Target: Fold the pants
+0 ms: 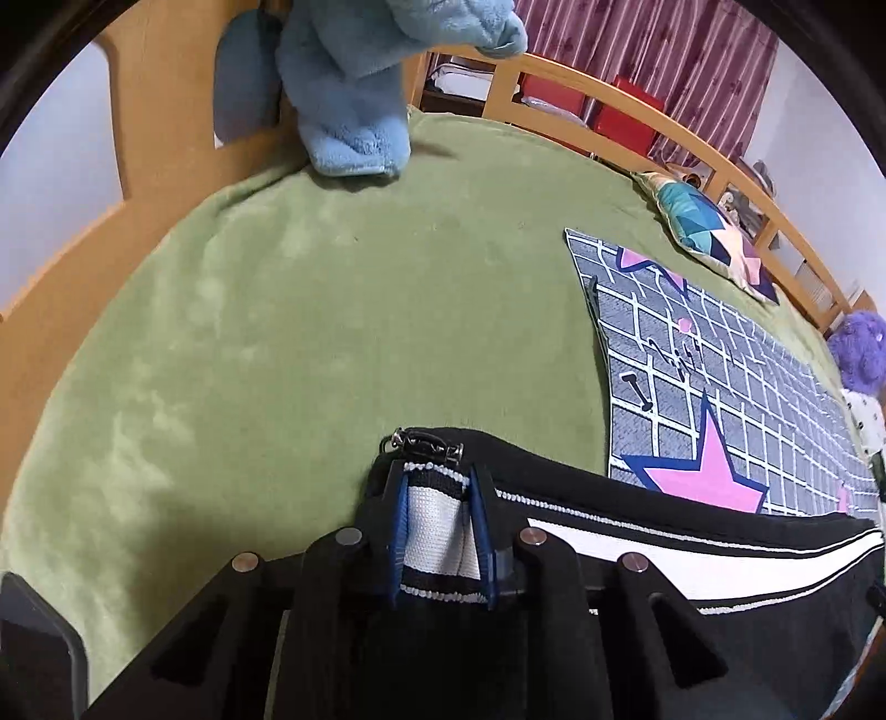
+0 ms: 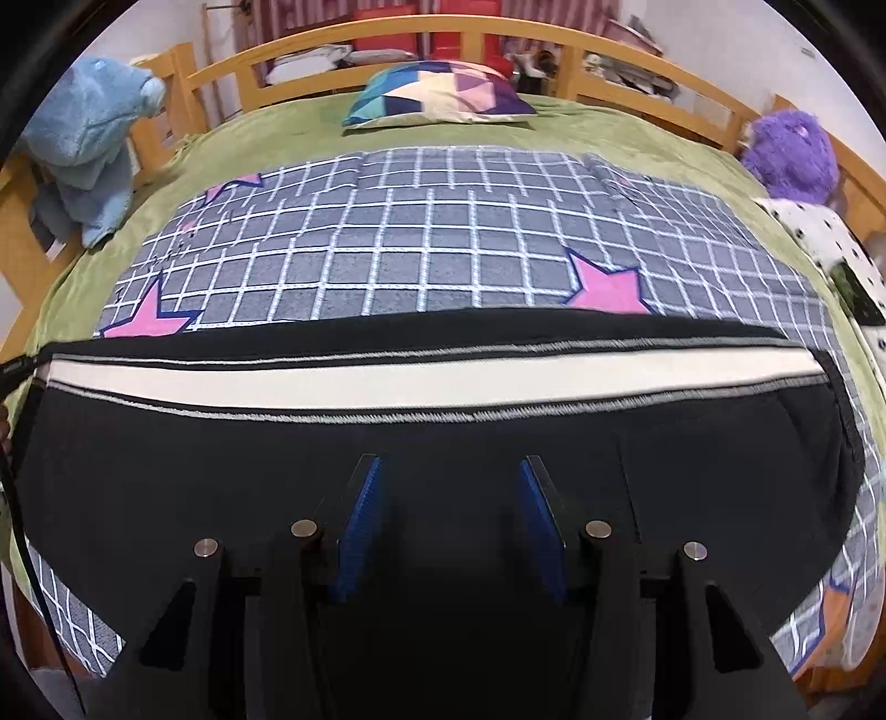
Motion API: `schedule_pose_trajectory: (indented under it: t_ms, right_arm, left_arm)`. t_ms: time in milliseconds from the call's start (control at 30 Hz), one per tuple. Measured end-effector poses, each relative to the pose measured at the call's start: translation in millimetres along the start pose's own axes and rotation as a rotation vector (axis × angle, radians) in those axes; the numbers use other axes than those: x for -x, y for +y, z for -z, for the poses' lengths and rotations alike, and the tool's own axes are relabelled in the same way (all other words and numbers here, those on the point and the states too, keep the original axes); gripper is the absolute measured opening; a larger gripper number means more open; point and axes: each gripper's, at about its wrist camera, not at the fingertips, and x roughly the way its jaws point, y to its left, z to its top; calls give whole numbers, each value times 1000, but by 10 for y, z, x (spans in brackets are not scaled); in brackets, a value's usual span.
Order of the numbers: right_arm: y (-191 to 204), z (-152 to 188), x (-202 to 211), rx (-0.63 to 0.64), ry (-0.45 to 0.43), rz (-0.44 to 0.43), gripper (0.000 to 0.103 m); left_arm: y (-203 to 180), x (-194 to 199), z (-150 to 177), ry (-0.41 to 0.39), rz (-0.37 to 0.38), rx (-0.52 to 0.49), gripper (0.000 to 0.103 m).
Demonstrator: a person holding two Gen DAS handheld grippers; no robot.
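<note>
Your left gripper (image 1: 437,498) is pinching the striped end of the pants (image 2: 443,443), its blue pads (image 1: 398,526) pressed on either side of a ribbed white knit band edged in black. A metal zipper pull (image 1: 421,443) sits at that same corner, just ahead of the fingertips.

Your right gripper (image 2: 451,493) hangs over the black cloth with its jaws spread wide; nothing sits between the blue ridged pads (image 2: 362,515).

The pants lie across the near side of the bed, their long axis running left to right in front of you. A broad white side stripe (image 2: 387,374), bordered by thin stitched lines, follows that axis from one end to the other. The fabric is a matte black knit and lies mostly flat.

Beneath them is a grey blanket (image 2: 415,249) with a white grid and pink stars outlined in blue, itself spread on a plush green cover (image 1: 332,332). A fluffy blue plush toy (image 2: 88,149) leans at the wooden bed rail (image 2: 498,41), a geometric pillow (image 2: 437,91) lies at the far edge, and a purple plush (image 2: 792,155) sits at the right.
</note>
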Motion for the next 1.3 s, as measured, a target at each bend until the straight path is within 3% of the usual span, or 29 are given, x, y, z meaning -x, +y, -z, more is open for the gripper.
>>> schedule_pose_trajectory:
  t_ms: [133, 233, 333, 400, 467, 533, 633, 767, 933, 1000, 1100, 1300]
  right_arm:
    - [11, -187, -128, 70, -24, -7, 50]
    - [23, -366, -358, 116, -25, -30, 51]
    - [37, -499, -759, 146, -2, 17, 50]
    - [41, -544, -1096, 135, 72, 33, 50]
    - [2, -614, -1167, 78, 40, 11, 54]
    - [-28, -687, -1152, 35, 69, 0, 53]
    - [-67, -708, -943, -35, 61, -59, 48]
    - [23, -617, -400, -17, 1, -98, 48]
    - [100, -328, 237, 10, -72, -82, 51]
    - [93, -196, 403, -8, -80, -89, 51]
    - [62, -29, 577, -42, -85, -83, 51]
    - [-78, 332, 787, -81, -105, -48, 51]
  left_arm:
    - [86, 82, -37, -32, 53, 38, 20]
    - [-11, -75, 25, 24, -7, -4, 22]
    - [-69, 24, 56, 14, -47, -34, 31]
    - [-67, 187, 70, -2, -42, -25, 40]
    - [-76, 368, 122, -4, -26, -20, 49]
    - [-95, 519, 212, 11, -17, -19, 50]
    - [-116, 818, 447, 20, -7, -33, 51]
    - [2, 1247, 934, 28, 46, 26, 60]
    - [201, 1266, 1455, 75, 60, 131, 60]
    - [355, 1119, 1521, 96, 58, 219, 59]
    - [570, 952, 1508, 84, 128, 338, 58]
    - [588, 715, 1358, 44, 91, 368, 57]
